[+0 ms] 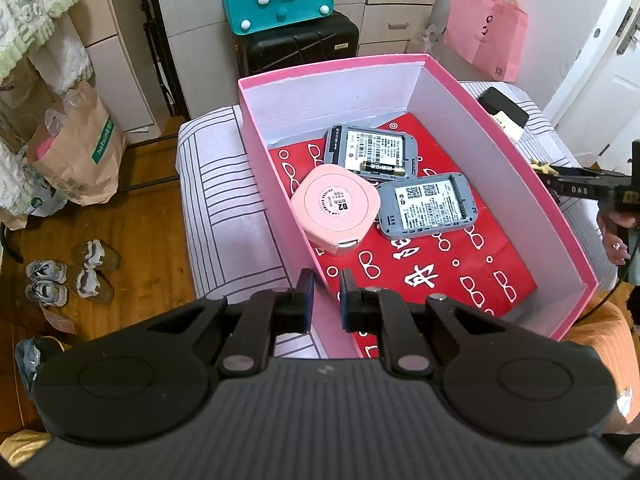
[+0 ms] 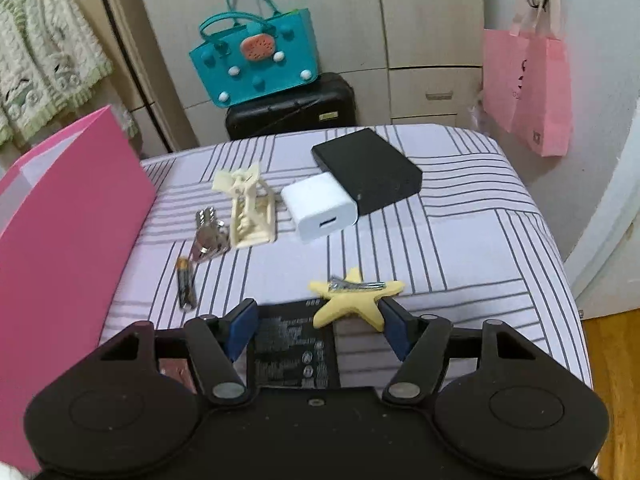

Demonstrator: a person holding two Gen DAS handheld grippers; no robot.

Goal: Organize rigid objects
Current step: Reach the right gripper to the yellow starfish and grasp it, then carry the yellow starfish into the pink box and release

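Observation:
A pink box (image 1: 516, 152) stands on the striped bed. Inside lie two grey devices (image 1: 370, 152) (image 1: 426, 210), a battery (image 1: 382, 168) and a pink round case (image 1: 336, 208). My left gripper (image 1: 327, 280) hovers over the box's near left wall, jaws narrowly apart and empty. My right gripper (image 2: 316, 312) is open wide above a flat black device (image 2: 292, 348) and a yellow star clip (image 2: 352, 300); the star touches the right finger. In the right wrist view the box wall (image 2: 60, 240) is at the left. A battery (image 2: 186, 284), keys (image 2: 208, 236), a cream model (image 2: 250, 208), a white charger (image 2: 320, 212) and a black box (image 2: 368, 168) lie beyond.
A black suitcase (image 2: 292, 108) with a teal bag (image 2: 256, 56) stands past the bed's far edge. Pink bags (image 2: 528, 88) hang at the right. Shoes (image 1: 68, 276) and paper bags (image 1: 80, 152) sit on the wooden floor at the left.

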